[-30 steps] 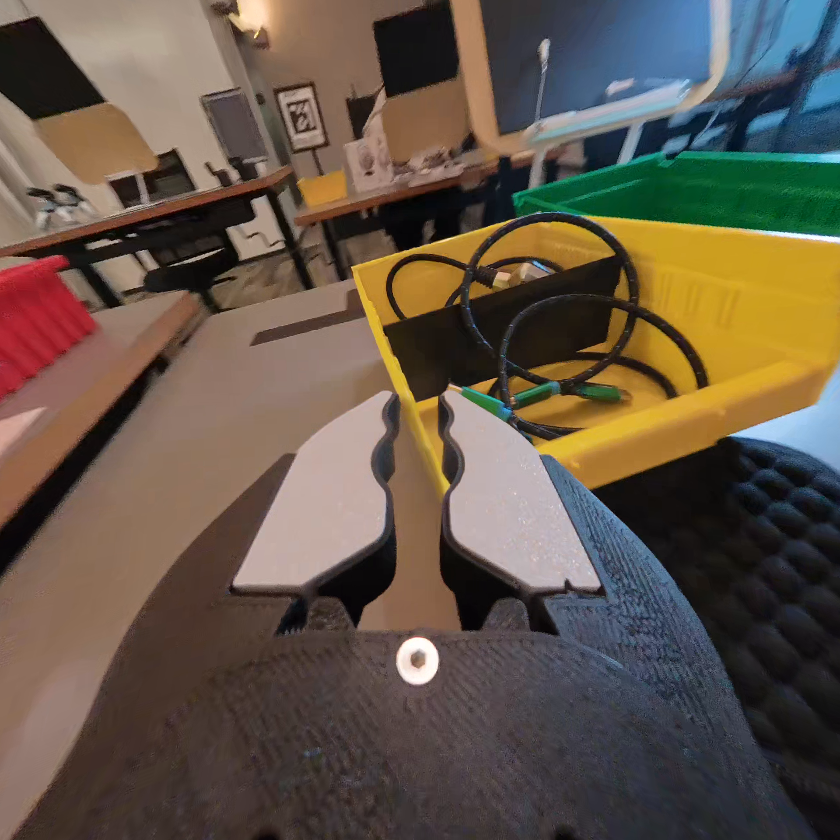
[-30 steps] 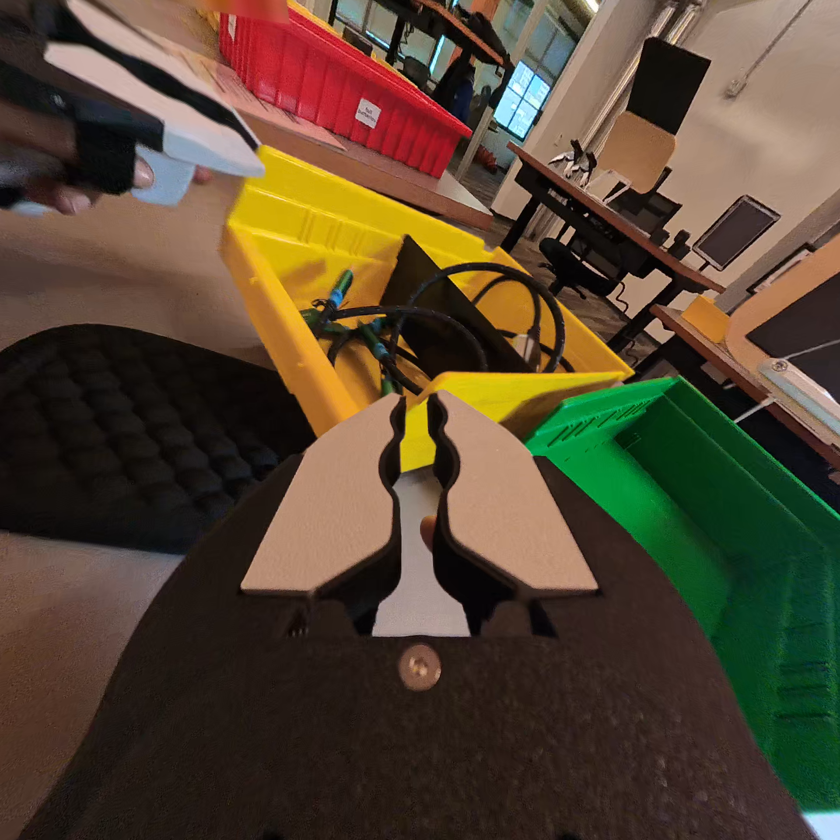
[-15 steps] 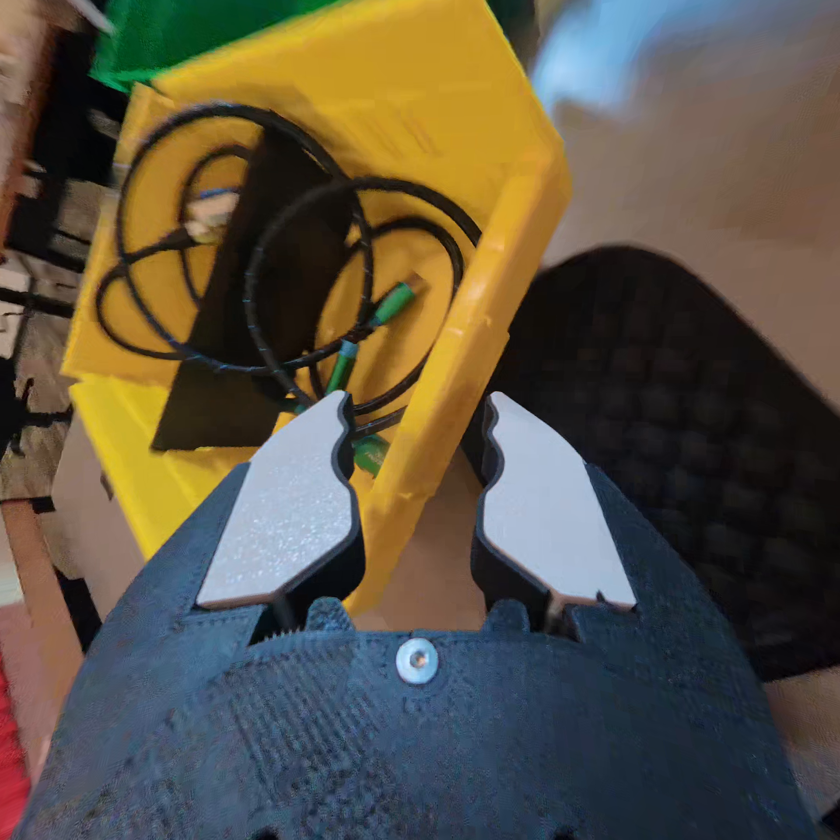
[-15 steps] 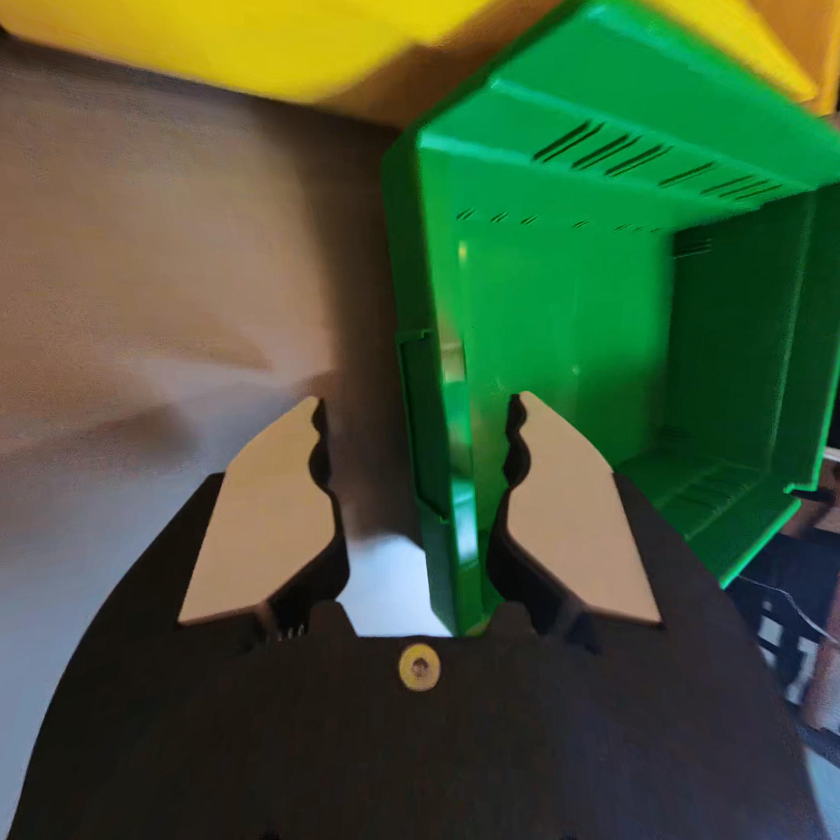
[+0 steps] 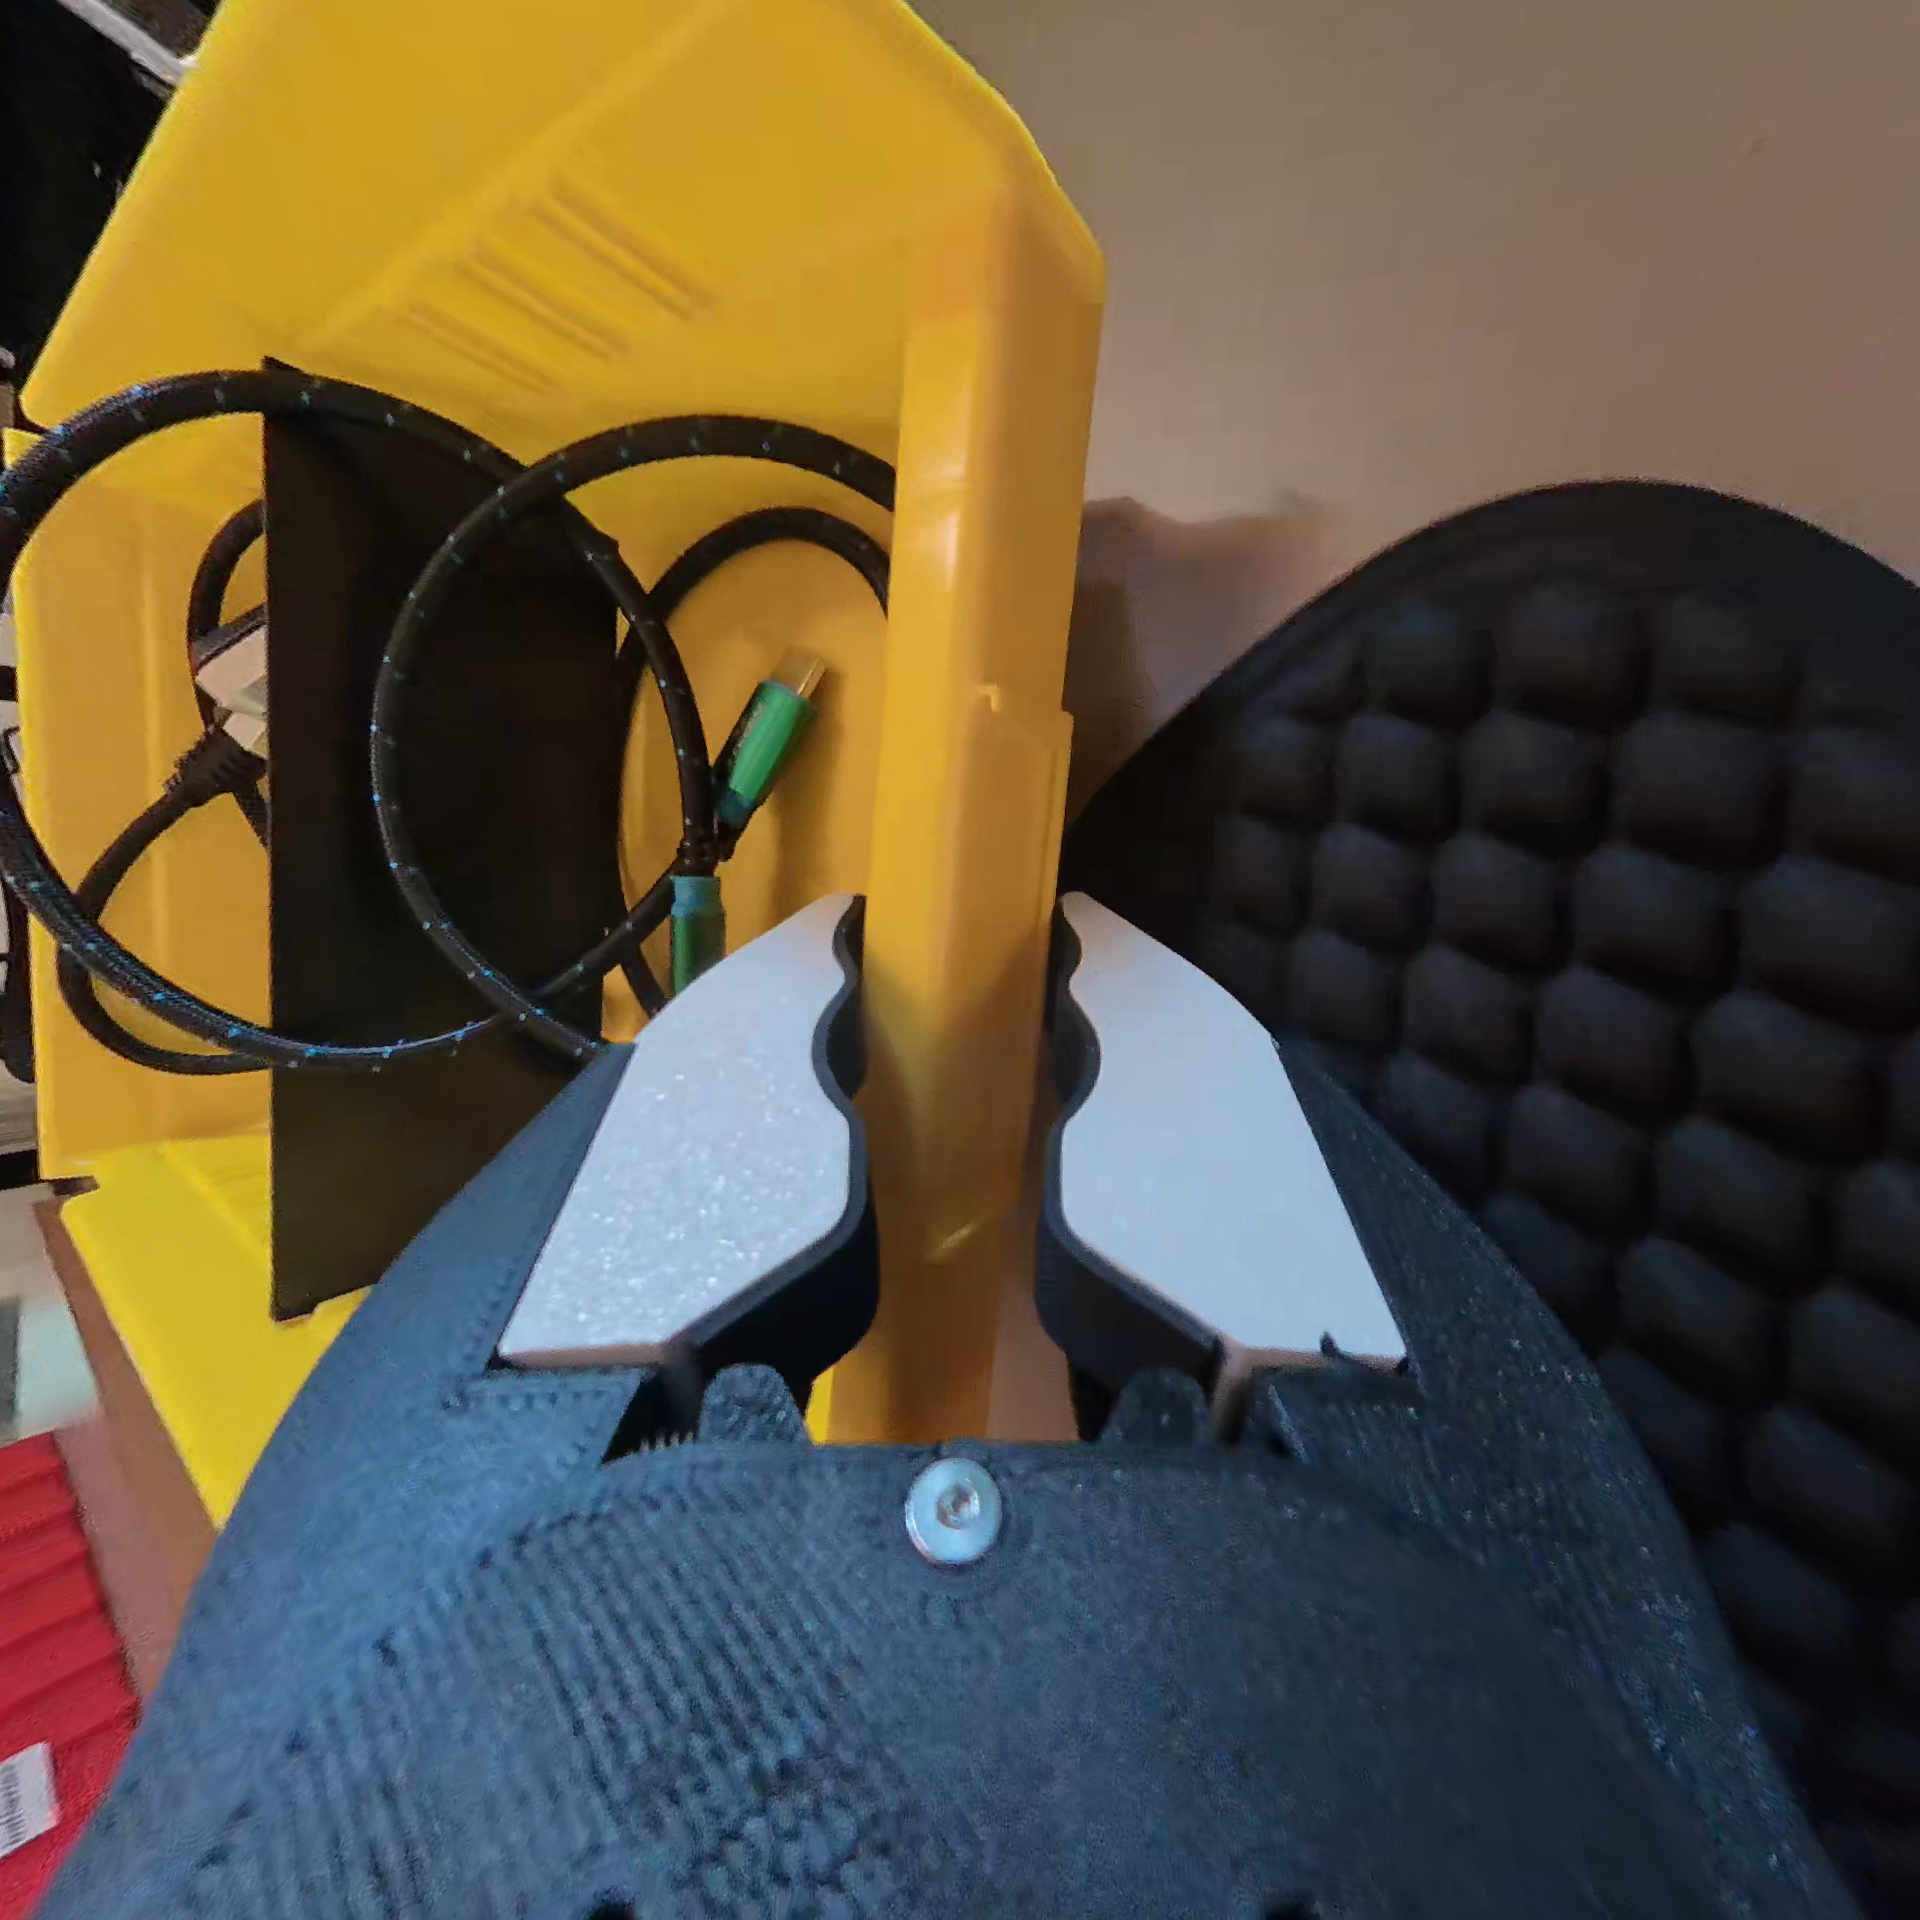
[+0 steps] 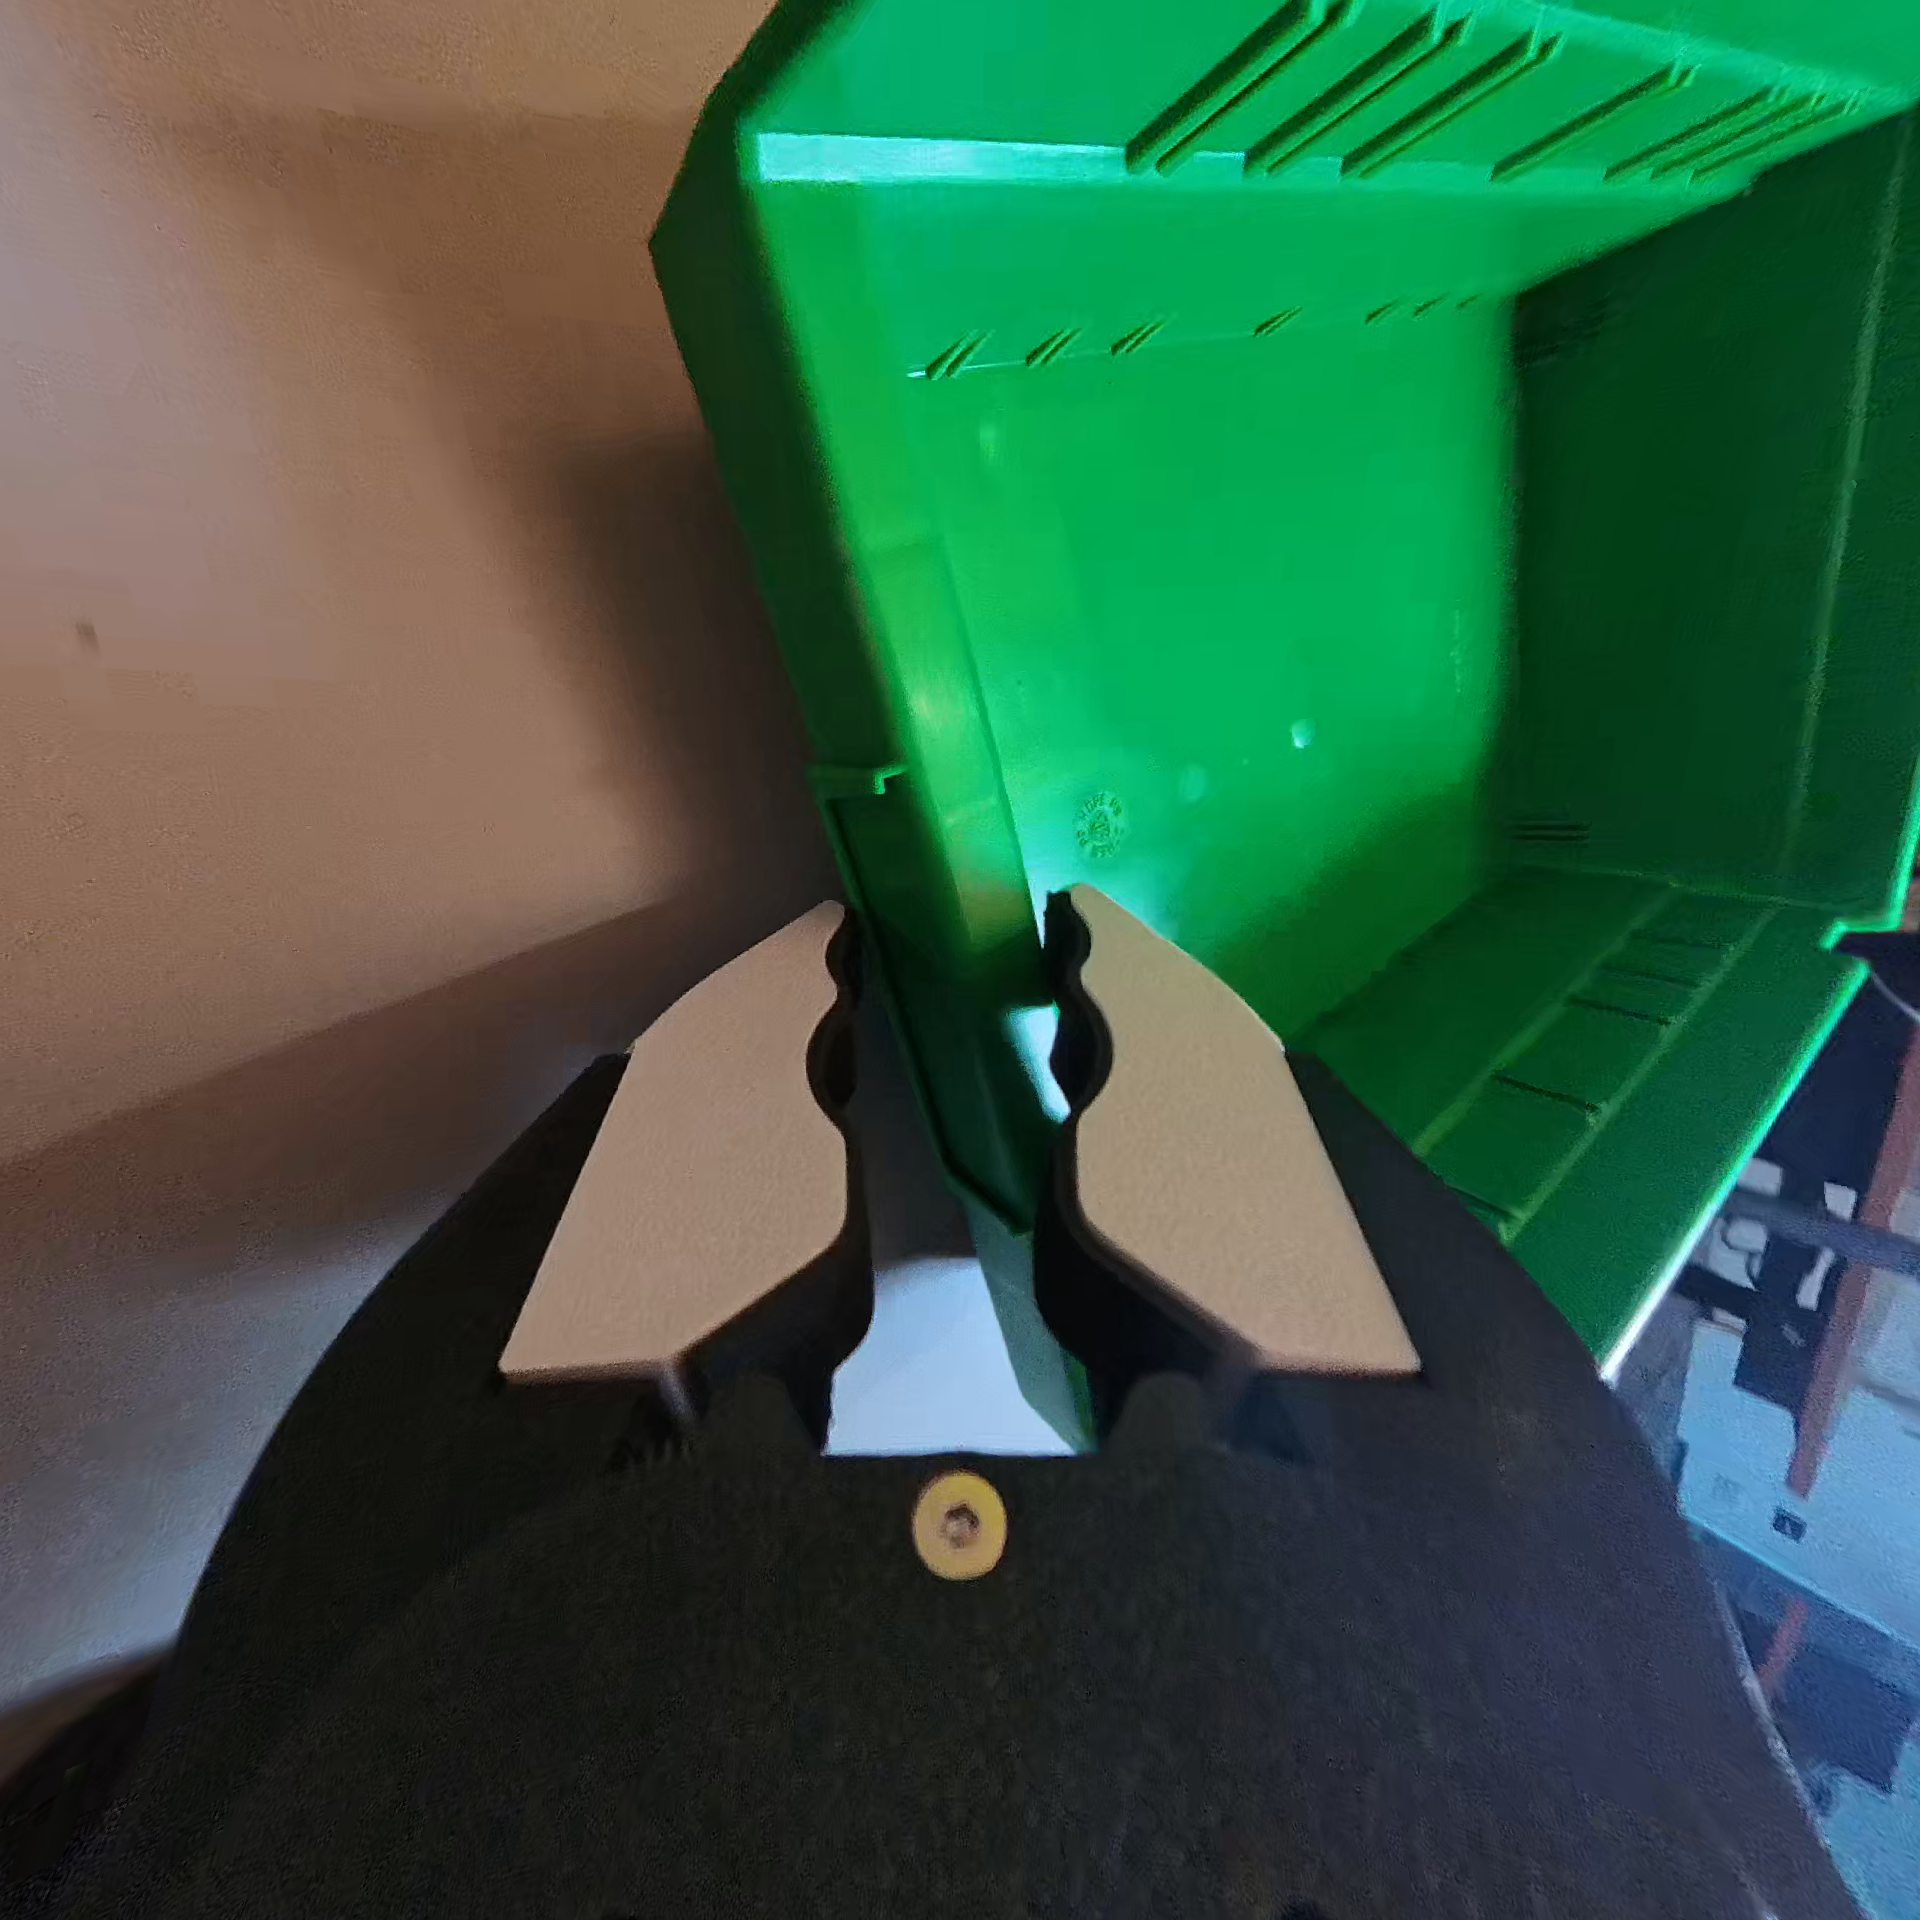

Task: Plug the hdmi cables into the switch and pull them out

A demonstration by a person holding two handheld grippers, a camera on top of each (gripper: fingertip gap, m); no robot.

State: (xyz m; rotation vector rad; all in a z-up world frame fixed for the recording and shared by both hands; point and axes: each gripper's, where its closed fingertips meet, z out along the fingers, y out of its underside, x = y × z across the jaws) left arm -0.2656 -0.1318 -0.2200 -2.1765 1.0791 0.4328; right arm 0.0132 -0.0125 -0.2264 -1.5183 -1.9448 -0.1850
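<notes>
Black braided hdmi cables (image 5: 379, 717) with green plugs (image 5: 764, 743) lie coiled in a yellow bin (image 5: 977, 623), on both sides of a black divider (image 5: 332, 831). A silvery piece behind the divider is mostly hidden, and I cannot tell whether it is the switch. My left gripper (image 5: 961, 904) straddles the yellow bin's side wall, its fingers closed against both faces. My right gripper (image 6: 948, 902) is closed on the side wall of an empty green bin (image 6: 1247, 520).
A black bumpy mat (image 5: 1558, 935) lies on the tan table (image 5: 1455, 260) right of the yellow bin. A red bin (image 5: 52, 1558) shows at the lower left. Beyond the green bin the table ends and floor clutter (image 6: 1818, 1351) shows. The grippers' ends are close to 30 centimetres from one another.
Both grippers tipped down from a level view over the bins, opened around a bin wall, then closed on it: left on the yellow bin, right on the green bin.
</notes>
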